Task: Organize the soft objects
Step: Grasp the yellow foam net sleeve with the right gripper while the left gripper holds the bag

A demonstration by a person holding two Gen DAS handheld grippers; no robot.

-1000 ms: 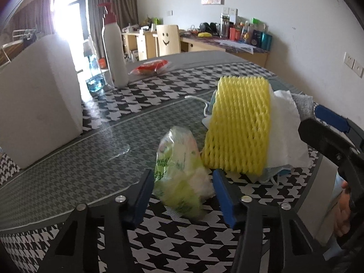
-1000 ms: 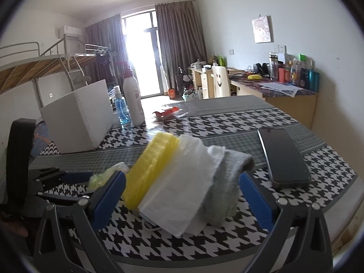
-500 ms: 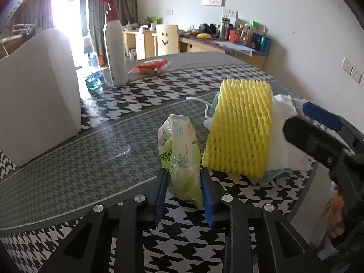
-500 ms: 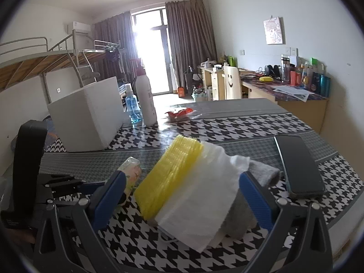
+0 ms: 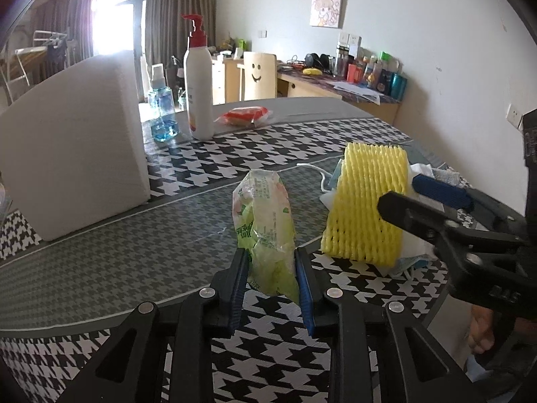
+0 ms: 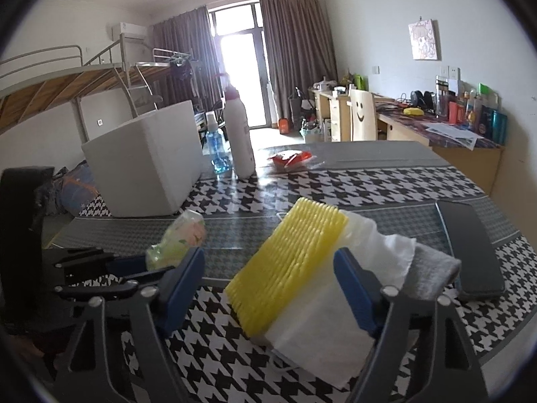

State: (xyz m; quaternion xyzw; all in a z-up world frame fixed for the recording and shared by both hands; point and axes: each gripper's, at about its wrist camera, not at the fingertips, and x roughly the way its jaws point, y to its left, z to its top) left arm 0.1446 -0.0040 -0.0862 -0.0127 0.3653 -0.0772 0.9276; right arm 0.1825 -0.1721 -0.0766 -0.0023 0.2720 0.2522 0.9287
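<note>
My left gripper (image 5: 271, 268) is shut on a green and white plastic packet (image 5: 265, 225), which stands upright off the houndstooth table (image 5: 208, 154). The packet also shows in the right wrist view (image 6: 178, 241). My right gripper (image 6: 268, 282) is open around a pile of soft things: a yellow foam net (image 6: 288, 265), a white tissue (image 6: 332, 322) and a grey cloth (image 6: 433, 268). The foam net stands tilted in the left wrist view (image 5: 365, 201), with the right gripper's fingers (image 5: 439, 191) at its right side.
A white foam box (image 5: 74, 141) stands at the left. A pump bottle (image 5: 199, 84), a blue spray bottle (image 5: 161, 107) and a red packet (image 5: 245, 116) sit at the back. A black phone (image 6: 470, 241) lies right of the pile.
My left gripper closed on the green packet and lifted it upright. My right gripper narrowed around the yellow foam net and tissue pile.
</note>
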